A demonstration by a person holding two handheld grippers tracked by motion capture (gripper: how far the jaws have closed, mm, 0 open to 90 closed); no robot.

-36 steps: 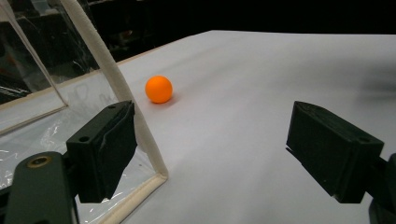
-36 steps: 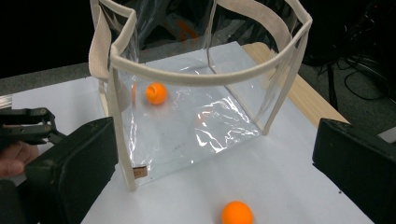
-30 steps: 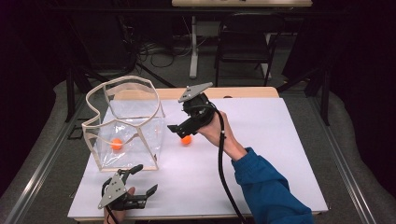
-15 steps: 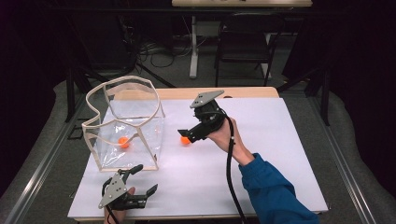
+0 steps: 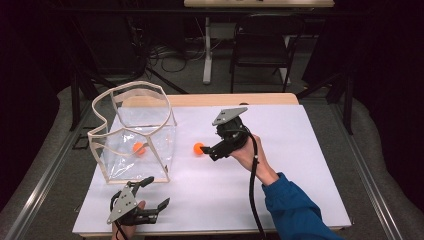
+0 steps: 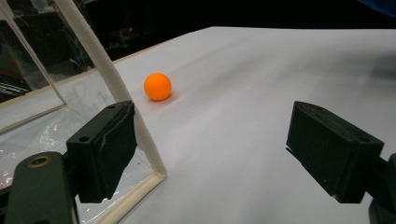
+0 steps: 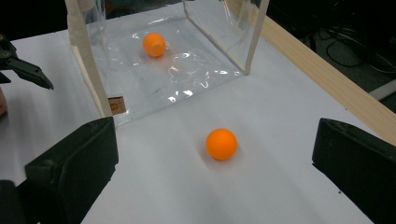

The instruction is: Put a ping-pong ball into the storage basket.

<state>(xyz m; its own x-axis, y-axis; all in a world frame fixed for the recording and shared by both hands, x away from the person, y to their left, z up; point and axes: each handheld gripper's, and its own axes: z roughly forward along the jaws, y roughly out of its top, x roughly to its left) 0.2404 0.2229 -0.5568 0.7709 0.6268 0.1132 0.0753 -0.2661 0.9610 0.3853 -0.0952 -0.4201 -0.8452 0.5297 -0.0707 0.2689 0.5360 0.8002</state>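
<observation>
- Overhead, the right gripper (image 5: 206, 151) has dropped toward the loose orange ball (image 5: 199, 148), jaws spread beside it; pickup looks imminent.
- Left gripper view: jaws spread, idle by the clear bag (image 6: 140, 135).
- Right gripper view: ball (image 7: 222, 144) on the table, between open jaws; second ball (image 7: 154, 45) already bagged.

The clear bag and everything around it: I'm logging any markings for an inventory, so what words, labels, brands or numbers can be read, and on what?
No readable text.
Small tan tag at the lower edge of the clear bag: too small and blurred to read.
Orange ball on the table, between the right claw's jaws: no marking visible.
Orange ball in the bag: no marking visible.
</observation>
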